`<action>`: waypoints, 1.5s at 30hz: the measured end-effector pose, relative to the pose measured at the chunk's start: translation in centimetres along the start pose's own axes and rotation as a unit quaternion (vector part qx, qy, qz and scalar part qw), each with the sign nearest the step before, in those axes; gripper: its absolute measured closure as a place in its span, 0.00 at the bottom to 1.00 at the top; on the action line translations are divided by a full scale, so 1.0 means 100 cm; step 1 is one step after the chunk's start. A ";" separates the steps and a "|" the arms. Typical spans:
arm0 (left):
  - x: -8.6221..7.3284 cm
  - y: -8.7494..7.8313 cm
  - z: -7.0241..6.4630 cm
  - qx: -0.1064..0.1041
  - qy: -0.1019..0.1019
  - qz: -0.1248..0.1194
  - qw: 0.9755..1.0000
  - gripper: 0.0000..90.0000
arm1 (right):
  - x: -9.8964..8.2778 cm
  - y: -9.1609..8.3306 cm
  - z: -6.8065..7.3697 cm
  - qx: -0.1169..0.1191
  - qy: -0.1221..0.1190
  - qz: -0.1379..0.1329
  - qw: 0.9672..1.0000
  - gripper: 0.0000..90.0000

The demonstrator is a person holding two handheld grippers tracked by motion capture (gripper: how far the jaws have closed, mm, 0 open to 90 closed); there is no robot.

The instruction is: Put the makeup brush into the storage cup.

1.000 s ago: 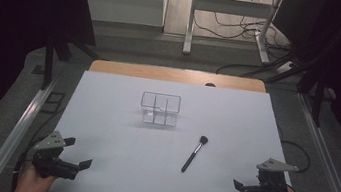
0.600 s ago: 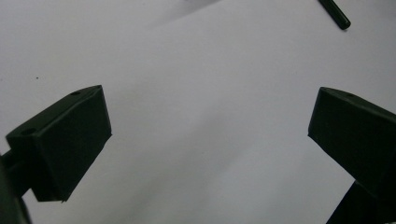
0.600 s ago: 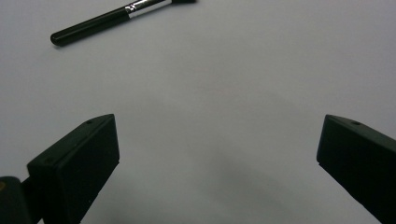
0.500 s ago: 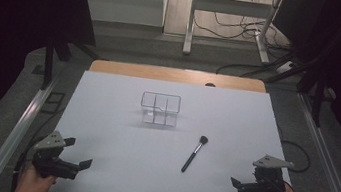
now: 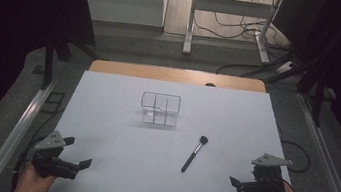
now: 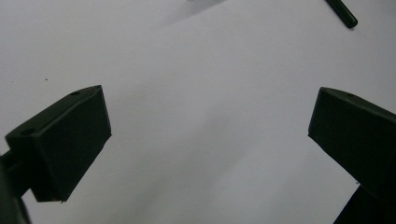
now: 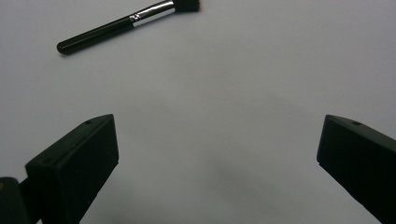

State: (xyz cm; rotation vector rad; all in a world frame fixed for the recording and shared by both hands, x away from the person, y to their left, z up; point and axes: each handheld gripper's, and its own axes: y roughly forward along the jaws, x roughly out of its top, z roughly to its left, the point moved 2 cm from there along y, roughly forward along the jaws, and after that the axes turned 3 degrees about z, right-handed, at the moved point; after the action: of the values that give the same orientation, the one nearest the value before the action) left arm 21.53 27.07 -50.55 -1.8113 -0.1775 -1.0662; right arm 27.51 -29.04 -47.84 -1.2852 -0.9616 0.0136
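Note:
A black-handled makeup brush (image 5: 194,153) lies flat on the white table (image 5: 115,118), right of centre, bristles pointing away from me. Behind it stands a clear plastic organizer (image 5: 159,108) with compartments. My left gripper (image 5: 77,152) rests at the near left corner, open, nothing between its jaws. My right gripper (image 5: 243,183) sits at the near right edge, also open and empty. In the right gripper view the brush (image 7: 126,23) lies well ahead of the right gripper (image 7: 217,140). In the left gripper view the brush handle's tip (image 6: 343,11) shows far beyond the left gripper (image 6: 210,116).
A wooden strip (image 5: 176,75) runs along the table's far edge. Metal rails (image 5: 17,130) flank both sides of the table. A stand's legs and cables (image 5: 228,28) are on the floor beyond.
My right gripper has shifted slightly to the left along the near edge. The left gripper, brush and organizer have not moved.

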 end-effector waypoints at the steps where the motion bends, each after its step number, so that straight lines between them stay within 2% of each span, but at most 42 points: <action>1: 0.000 0.000 0.000 0.000 0.002 0.001 1.000 0.00 | 0.001 -0.001 0.000 0.001 0.000 0.001 1.000 0.00; 16: 0.001 0.001 0.000 0.000 0.003 0.000 1.000 0.00 | 0.011 -0.001 0.000 0.002 -0.003 0.012 1.000 0.00; 30: 0.002 0.002 -0.001 -0.001 0.001 0.004 1.000 0.00 | 0.018 0.000 -0.003 0.004 0.007 0.032 0.999 0.00; 37: 0.003 0.003 -0.002 0.001 0.008 0.009 1.000 0.00 | 0.024 -0.002 -0.006 0.001 0.012 0.041 0.999 0.00; 45: 0.003 0.004 -0.002 -0.001 0.007 0.012 1.000 0.00 | 0.028 0.001 -0.011 0.000 0.021 0.056 0.998 0.00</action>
State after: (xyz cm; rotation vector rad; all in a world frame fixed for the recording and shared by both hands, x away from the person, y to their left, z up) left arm 21.79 26.64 -50.56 -1.8039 -0.1464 -1.0631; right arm 29.97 -28.44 -46.27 -1.3330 -0.8531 0.0725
